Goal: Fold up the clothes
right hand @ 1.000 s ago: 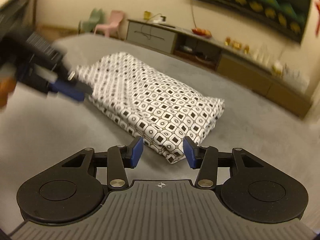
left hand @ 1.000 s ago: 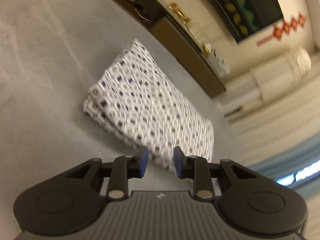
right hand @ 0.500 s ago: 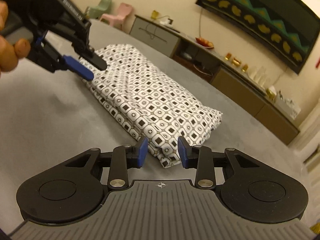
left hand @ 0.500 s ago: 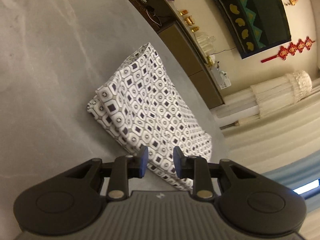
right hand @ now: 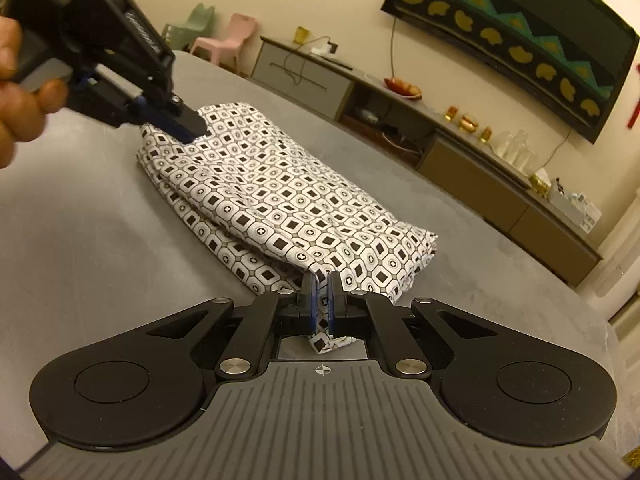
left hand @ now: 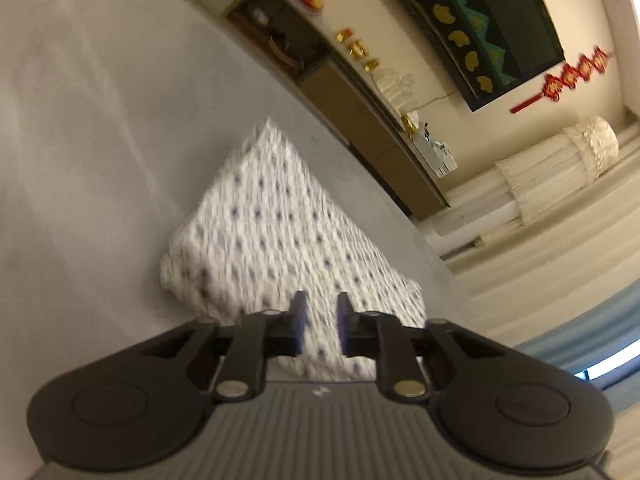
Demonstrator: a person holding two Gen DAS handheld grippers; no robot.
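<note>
Cloth [right hand: 276,204], patterned black-and-white, sits folded into a long strip on the grey tabletop [right hand: 92,248], running from about 10 o'clock to 4 o'clock in the right wrist view. Right gripper [right hand: 320,312]: jaws have just been closing and are now clenched on the near corner of the cloth; a tag of fabric pokes out below the pads. Left gripper [right hand: 188,130], held by a hand [right hand: 18,92], is at the far end, about 10 o'clock; its tips are at that corner. In its own view the left gripper [left hand: 320,330] has jaws partly apart with blurred cloth [left hand: 276,248] showing in the gap; they have just been closing a little, but I can't tell if the pads press fabric yet. My read: one gripper per end so the strip lifts evenly and can be doubled over without the layers sliding. Risk: layered edges at the near corner, so the right jaws may only hold the top plies.
</note>
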